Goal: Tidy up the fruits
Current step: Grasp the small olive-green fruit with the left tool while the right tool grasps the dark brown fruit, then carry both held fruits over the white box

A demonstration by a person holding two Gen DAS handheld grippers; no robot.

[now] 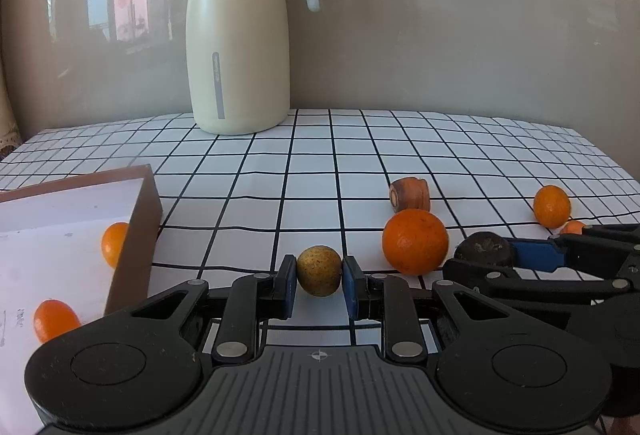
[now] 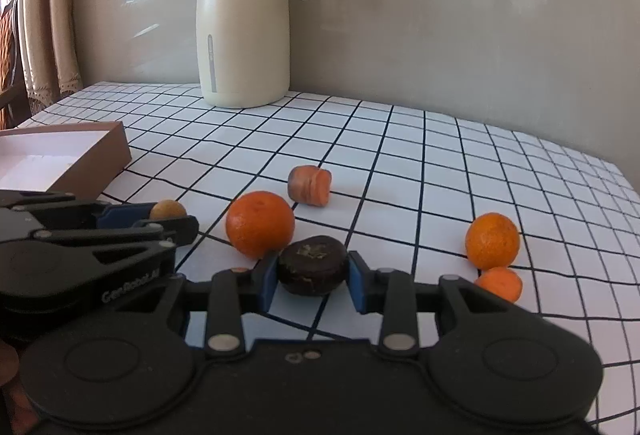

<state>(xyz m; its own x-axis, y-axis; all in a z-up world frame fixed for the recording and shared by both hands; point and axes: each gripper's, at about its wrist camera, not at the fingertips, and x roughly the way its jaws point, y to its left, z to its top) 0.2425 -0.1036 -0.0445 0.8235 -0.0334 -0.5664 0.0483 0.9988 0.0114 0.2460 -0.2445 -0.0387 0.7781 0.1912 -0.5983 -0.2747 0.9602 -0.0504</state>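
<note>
Fruit looked light, round, apt to roll: left tongs [image 1: 319, 271] pinched a yellow fruit [image 1: 319, 270] across its middle, right tongs [image 2: 313, 271] a dark fruit [image 2: 313, 265].

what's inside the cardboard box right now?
Left wrist view: the cardboard box holds two small orange fruits on its white floor. The near part is cut off by the frame and gripper body, so more fruit there can't be ruled out.
</note>
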